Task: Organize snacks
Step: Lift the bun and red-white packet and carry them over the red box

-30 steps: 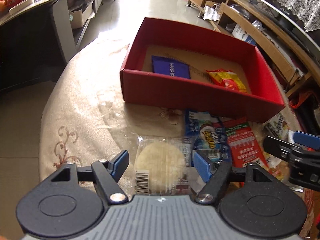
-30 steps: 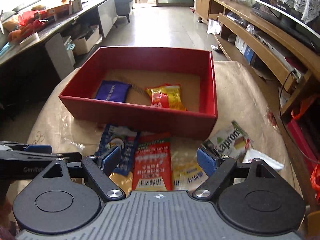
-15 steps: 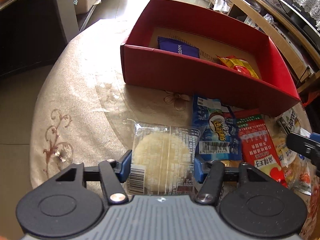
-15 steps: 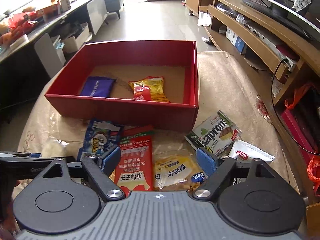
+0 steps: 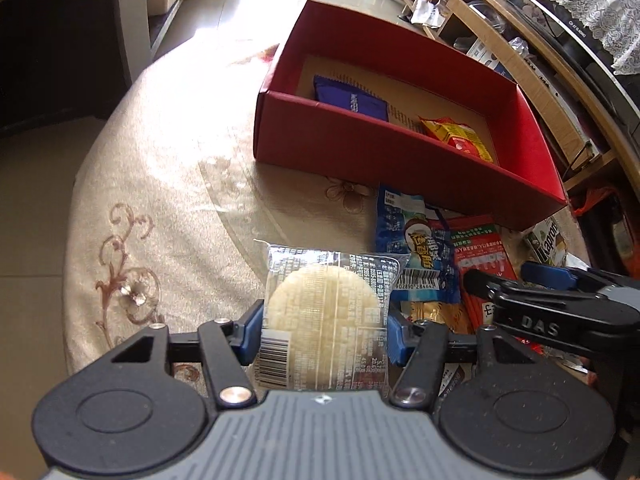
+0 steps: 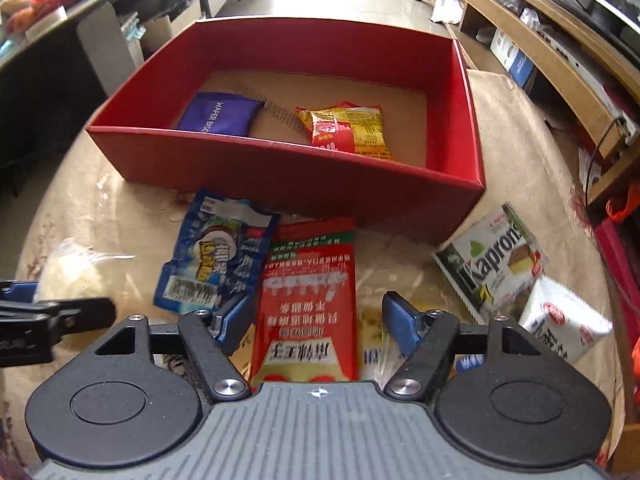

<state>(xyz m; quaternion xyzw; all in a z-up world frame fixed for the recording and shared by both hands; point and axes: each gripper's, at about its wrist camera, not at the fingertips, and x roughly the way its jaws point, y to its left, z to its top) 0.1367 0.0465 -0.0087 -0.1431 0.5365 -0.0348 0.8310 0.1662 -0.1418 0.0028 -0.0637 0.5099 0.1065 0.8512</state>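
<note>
Left gripper point(image 5: 324, 330) clamps the rice cracker pack point(image 5: 326, 316) at 6 o'clock on the bench point(image 5: 168, 184). Right gripper point(image 6: 316, 320) closing, jaws straddling the red packet point(image 6: 310, 300), pads not touching. Blue packet point(image 6: 216, 256) at 11, Kapron wafer point(image 6: 492, 260) at 2, red box point(image 6: 280, 168) beyond at 12.
</note>
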